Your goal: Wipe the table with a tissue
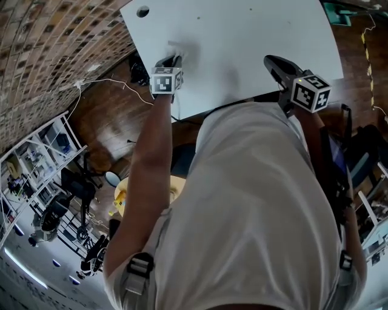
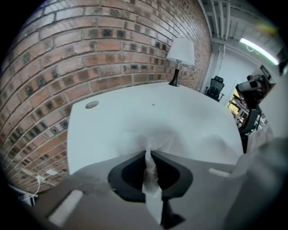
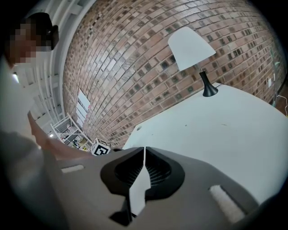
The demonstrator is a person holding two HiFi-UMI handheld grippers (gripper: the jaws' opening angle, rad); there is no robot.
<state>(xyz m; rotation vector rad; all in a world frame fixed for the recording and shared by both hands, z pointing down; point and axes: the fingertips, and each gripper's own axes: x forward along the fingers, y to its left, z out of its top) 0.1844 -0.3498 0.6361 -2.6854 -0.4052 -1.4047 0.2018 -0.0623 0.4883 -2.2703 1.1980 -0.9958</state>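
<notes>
A white tissue (image 2: 155,134) lies crumpled on the white table (image 2: 112,126), and a pinched fold of it runs back between my left gripper's jaws. In the left gripper view my left gripper (image 2: 148,153) is shut on that tissue. The head view shows the left gripper (image 1: 175,60) tilted down onto the table near its front left edge, with the tissue (image 1: 180,49) blurred just beyond its tips. My right gripper (image 1: 272,61) hovers over the table's front right part. Seen in its own view, the right gripper (image 3: 144,150) is shut with nothing in it.
A white-shaded lamp (image 3: 192,49) on a black base stands at the table's far side by the brick wall (image 2: 90,49). A round cable hole (image 1: 142,11) sits near the table's far left corner. A black office chair (image 2: 217,86) stands beyond the table. Wooden floor (image 1: 115,115) with cables lies to the left.
</notes>
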